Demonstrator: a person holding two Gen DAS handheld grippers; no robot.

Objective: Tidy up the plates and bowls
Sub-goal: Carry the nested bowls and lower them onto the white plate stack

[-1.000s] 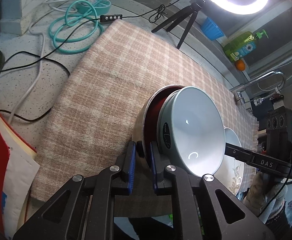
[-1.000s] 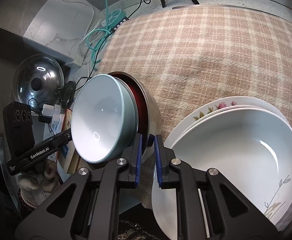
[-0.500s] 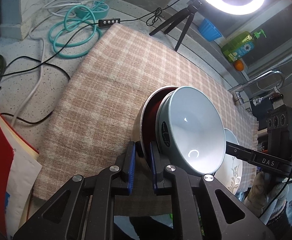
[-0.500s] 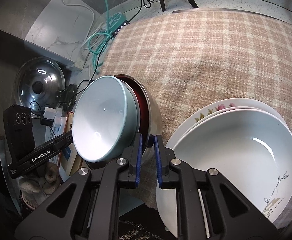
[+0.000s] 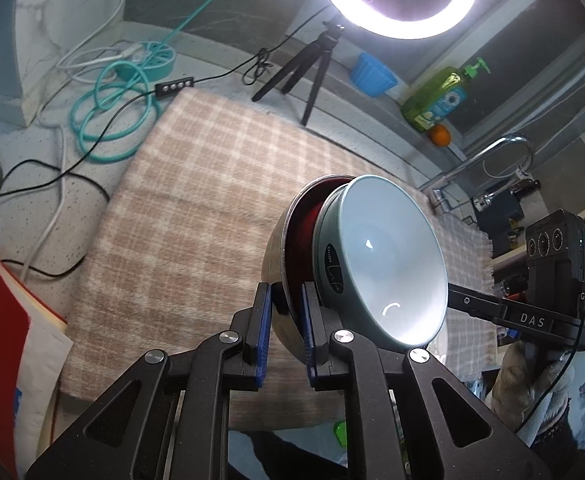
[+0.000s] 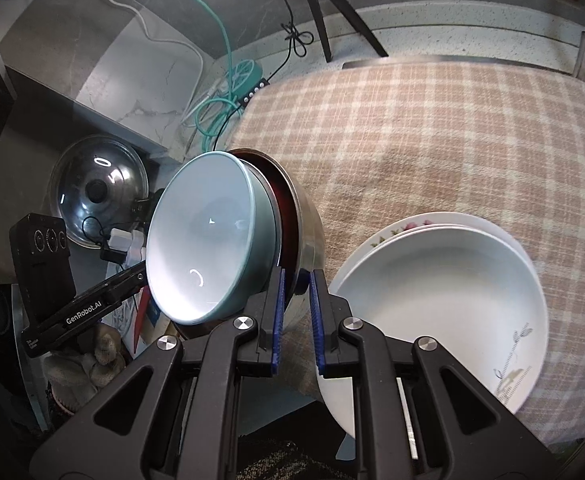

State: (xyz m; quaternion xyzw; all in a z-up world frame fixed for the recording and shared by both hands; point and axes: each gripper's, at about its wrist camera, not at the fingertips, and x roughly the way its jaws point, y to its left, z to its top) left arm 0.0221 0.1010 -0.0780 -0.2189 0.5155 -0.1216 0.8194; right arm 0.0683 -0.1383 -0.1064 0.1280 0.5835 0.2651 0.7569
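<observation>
Both grippers, left [image 5: 285,330] and right [image 6: 295,322], clamp opposite rims of the steel bowl [image 6: 306,216] nesting the teal bowl [image 6: 200,240], held just left of the plates [image 6: 444,292] beside the right jaws.

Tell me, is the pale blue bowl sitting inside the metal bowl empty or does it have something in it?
Empty. The pale blue bowl shows a bare, glossy inside with only light reflections, nested in the metal bowl.
</observation>
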